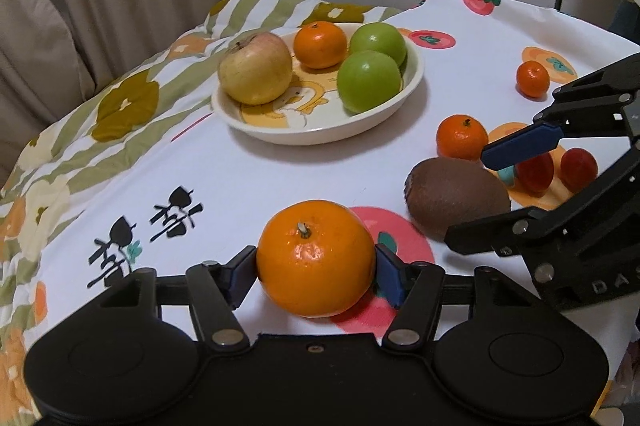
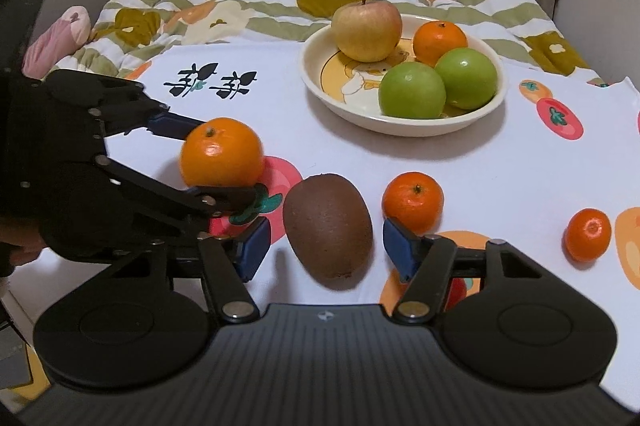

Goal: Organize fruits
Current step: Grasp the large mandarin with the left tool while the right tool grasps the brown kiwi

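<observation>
Kiwi (image 2: 328, 226) stands ungripped between pads only right-wrist view shows.

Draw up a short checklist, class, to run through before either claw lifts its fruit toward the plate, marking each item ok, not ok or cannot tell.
1. Left claw pads touch both sides of the large round orange: ok.
2. Right claw pads press the brown fuzzy kiwi: not ok, gaps on both sides.
3. Cream round plate has bare space: ok.
4. Nearby small tangerine clear of right claw: cannot tell.
</observation>
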A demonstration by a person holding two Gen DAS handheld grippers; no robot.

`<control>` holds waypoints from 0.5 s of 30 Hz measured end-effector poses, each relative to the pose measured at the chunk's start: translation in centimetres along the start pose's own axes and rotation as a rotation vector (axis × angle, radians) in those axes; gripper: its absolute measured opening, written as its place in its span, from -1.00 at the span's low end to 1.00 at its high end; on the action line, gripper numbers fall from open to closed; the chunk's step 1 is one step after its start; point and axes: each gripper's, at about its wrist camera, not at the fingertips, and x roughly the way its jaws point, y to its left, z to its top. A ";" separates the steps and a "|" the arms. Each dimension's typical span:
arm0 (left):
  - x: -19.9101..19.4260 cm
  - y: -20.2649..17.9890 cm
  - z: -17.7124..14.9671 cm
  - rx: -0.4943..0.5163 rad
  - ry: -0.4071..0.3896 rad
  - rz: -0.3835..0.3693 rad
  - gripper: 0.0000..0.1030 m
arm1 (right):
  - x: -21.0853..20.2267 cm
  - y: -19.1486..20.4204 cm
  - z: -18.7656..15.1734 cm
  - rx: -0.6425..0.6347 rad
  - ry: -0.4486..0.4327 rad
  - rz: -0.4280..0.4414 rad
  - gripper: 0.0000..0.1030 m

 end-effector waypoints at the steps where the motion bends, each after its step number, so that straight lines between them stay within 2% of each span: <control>1: -0.2 0.1 -0.2 -0.006 0.002 0.003 0.28 | 0.1 0.0 0.0 -0.001 0.002 0.001 0.48; 12: -1.8 0.5 -2.1 -0.105 0.015 0.053 0.28 | 1.7 0.2 -0.1 -0.048 0.023 0.007 0.39; 15: -2.3 0.5 -2.5 -0.137 0.017 0.059 0.28 | 1.8 0.5 0.0 -0.074 0.016 -0.003 0.28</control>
